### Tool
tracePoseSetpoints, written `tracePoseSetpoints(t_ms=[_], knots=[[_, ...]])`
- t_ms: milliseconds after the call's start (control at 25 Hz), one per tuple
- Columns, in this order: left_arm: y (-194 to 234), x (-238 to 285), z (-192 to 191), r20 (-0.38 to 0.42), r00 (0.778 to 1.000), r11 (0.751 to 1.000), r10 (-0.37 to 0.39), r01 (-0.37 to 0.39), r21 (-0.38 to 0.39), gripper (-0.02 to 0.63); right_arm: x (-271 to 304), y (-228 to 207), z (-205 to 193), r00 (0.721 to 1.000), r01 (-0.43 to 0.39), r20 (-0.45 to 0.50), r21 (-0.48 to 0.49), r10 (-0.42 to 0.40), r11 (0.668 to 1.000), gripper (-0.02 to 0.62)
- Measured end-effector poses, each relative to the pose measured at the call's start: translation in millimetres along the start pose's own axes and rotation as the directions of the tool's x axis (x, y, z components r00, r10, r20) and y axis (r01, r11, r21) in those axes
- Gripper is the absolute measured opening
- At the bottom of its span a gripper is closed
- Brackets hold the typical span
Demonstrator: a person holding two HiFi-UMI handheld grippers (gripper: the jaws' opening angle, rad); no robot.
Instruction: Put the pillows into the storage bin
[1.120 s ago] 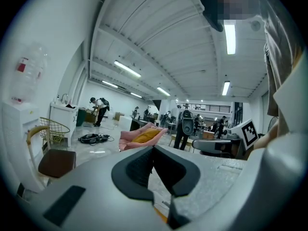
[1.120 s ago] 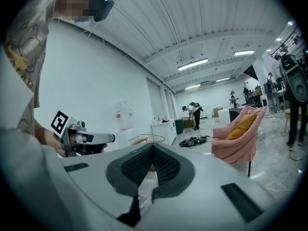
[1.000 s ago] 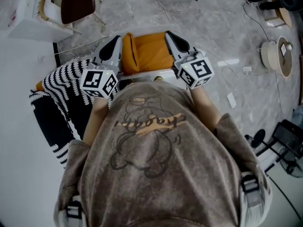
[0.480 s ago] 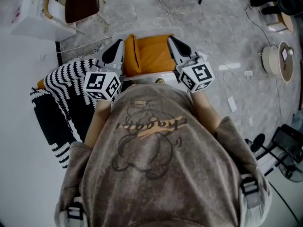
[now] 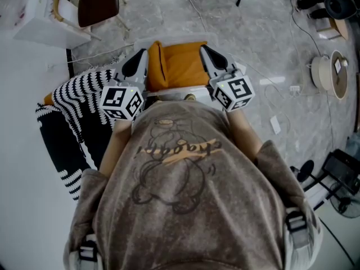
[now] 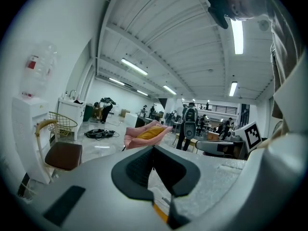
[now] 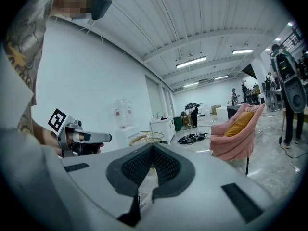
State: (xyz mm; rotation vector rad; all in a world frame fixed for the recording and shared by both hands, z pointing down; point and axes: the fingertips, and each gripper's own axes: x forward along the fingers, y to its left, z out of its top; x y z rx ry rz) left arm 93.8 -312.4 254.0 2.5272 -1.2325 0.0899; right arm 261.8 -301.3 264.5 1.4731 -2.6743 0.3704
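Note:
An orange pillow (image 5: 179, 65) lies in the pale storage bin (image 5: 178, 88) on the floor in front of me. A black-and-white striped pillow (image 5: 79, 94) lies just left of the bin. My left gripper (image 5: 139, 58) hovers over the bin's left side and my right gripper (image 5: 205, 50) over its right side, with the orange pillow between them. Both are shut and hold nothing. In the left gripper view the jaws (image 6: 154, 150) meet, and a sliver of orange (image 6: 161, 213) shows below them. In the right gripper view the jaws (image 7: 153, 153) meet too.
A brown-seated chair (image 5: 95, 1) and a white cabinet (image 5: 42, 30) stand at the far left. Cables, a round white device (image 5: 326, 69) and black equipment (image 5: 340, 167) lie on the floor to the right. A pink armchair (image 7: 238, 129) with an orange cushion stands farther off.

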Motion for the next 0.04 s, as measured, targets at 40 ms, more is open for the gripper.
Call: tracePoseSetpoints(t_ms=[40], knots=[[0.1, -0.5, -0.1, -0.002, 1.000, 1.000, -0.002, 0.002, -0.001, 0.005, 0.2, 0.1, -0.3, 1.000, 0.001, -0.001, 0.000, -0.001, 1.000, -0.003]])
